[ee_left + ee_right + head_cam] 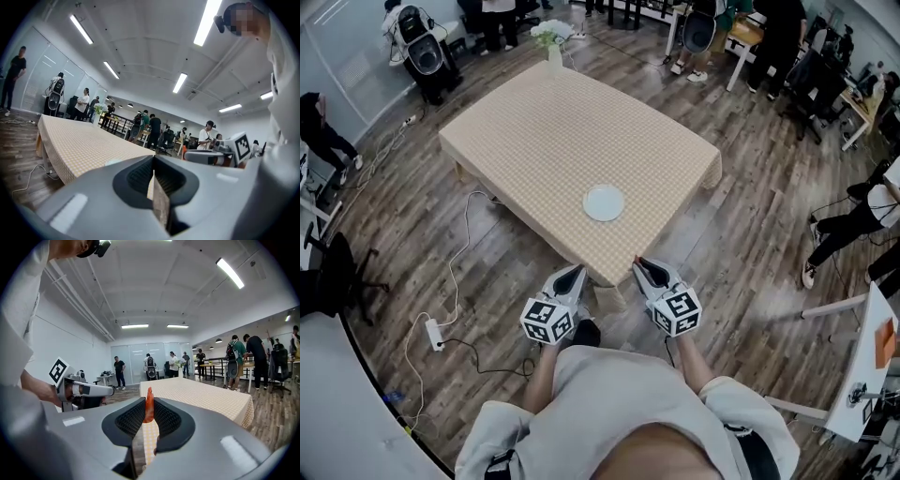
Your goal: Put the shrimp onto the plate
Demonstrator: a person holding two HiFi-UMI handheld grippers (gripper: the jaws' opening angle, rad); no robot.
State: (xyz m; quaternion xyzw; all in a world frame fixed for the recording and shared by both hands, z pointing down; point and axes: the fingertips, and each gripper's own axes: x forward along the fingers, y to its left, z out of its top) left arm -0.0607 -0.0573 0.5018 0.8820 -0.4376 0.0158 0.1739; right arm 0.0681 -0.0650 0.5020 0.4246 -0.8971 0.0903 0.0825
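A white plate (603, 202) lies on the beige checked tablecloth (562, 122), close to the table's near edge. Both grippers hang just short of that edge, over the wood floor. My right gripper (637, 264) is shut on a small orange-red shrimp (149, 405), which stands upright between the pads and pokes out past the tips. The shrimp shows as a red speck (636, 260) in the head view. My left gripper (577, 270) is beside it on the left, with its jaws (153, 176) shut and nothing between them. The plate is ahead of both grippers, between them.
A vase of white flowers (553, 42) stands at the table's far edge. A white cable and power strip (434, 333) lie on the floor at the left. Several people, chairs and desks ring the room. A white desk (862, 375) stands at the right.
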